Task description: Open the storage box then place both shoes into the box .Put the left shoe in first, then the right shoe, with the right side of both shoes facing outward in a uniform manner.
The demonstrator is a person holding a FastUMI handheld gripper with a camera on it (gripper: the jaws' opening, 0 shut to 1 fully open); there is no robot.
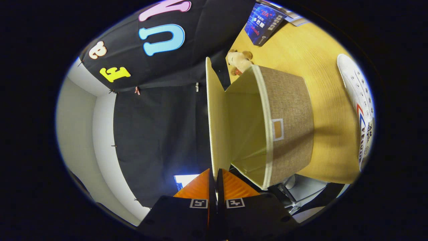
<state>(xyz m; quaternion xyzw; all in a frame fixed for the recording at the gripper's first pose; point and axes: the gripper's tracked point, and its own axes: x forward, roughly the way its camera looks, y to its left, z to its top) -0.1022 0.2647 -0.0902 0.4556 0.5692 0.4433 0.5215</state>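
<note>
The view is rolled sideways. A brown fabric storage box [289, 127] with a cream lining stands on the wooden table [317, 63]. Its cream lid [215, 117] is swung up and stands nearly at right angles to the box's mouth, so the inside shows and looks bare. My gripper [214, 171] is shut on the lid's free edge, one finger on each face. A white lace-up shoe [359, 100] with red and blue marks lies on the table on the far side of the box from the lid. A second shoe cannot be made out.
A small plush toy [239, 62] sits on the table by the box's far end. A blue booklet [264, 23] lies further off. Past the table's near edge is a metal chair frame [291, 197]. Black cloth wall hangs behind the lid.
</note>
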